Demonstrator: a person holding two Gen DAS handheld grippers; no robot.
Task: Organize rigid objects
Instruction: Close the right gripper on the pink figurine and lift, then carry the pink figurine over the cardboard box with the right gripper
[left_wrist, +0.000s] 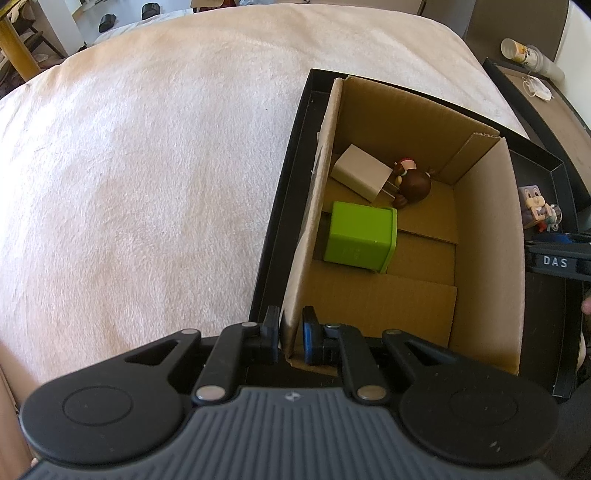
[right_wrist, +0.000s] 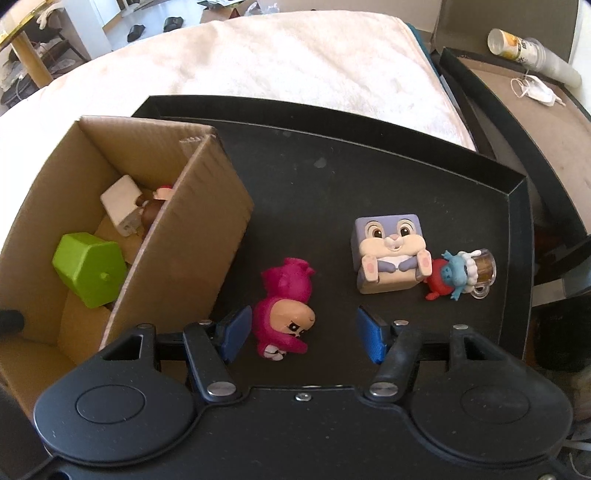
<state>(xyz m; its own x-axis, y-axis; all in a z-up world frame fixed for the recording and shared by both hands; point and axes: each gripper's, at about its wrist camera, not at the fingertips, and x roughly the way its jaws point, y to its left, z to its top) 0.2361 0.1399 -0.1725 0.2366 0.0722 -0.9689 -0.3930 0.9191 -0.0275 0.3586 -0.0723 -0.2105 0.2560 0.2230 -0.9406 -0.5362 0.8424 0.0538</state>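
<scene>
Pink figurine (right_wrist: 286, 308) lies on its side on the black tray (right_wrist: 332, 177), between the spread fingers of the right tool (right_wrist: 303, 334); the left tool (left_wrist: 290, 338) pinches the cardboard box (left_wrist: 487, 236) wall. Closing off-centre could squirt the rounded toy sideways.

In the right wrist view the cardboard box (right_wrist: 177, 236) wall hides most of the brown figurine (right_wrist: 149, 216). The printing on the cup (right_wrist: 517, 46) lying beyond the tray is too small to read, perhaps a drink label.
</scene>
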